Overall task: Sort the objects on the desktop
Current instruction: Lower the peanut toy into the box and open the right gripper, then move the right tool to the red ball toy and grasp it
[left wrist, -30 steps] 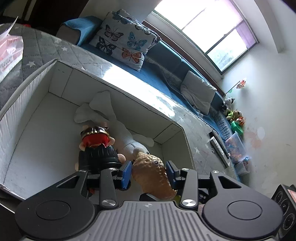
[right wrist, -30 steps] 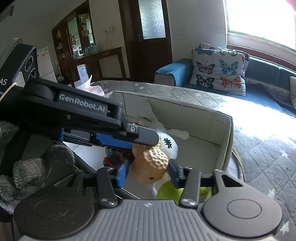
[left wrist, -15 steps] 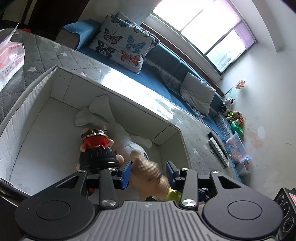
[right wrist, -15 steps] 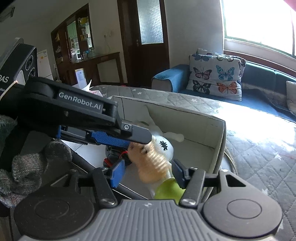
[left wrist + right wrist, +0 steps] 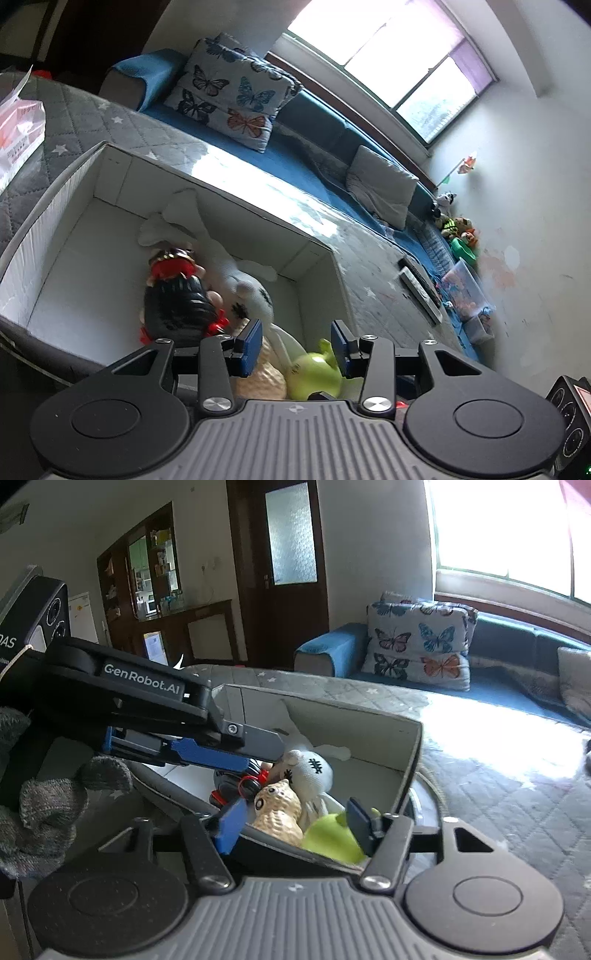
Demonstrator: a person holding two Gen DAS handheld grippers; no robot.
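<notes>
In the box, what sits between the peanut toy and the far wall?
The white knitted doll lies between the peanut toy and the box's far wall, its limbs reaching toward that wall; clearest in the right wrist view.

box [image 5: 66,206]: matt white card. peanut toy [image 5: 275,814]: dimpled, slightly glossy plastic. rabbit [image 5: 310,771]: knitted cloth. table cover [image 5: 96,122]: quilted grey fabric.

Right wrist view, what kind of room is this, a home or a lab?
Most likely a home living room: a blue sofa with a butterfly cushion under a bright window, a wooden door, and toys along the wall.
</notes>
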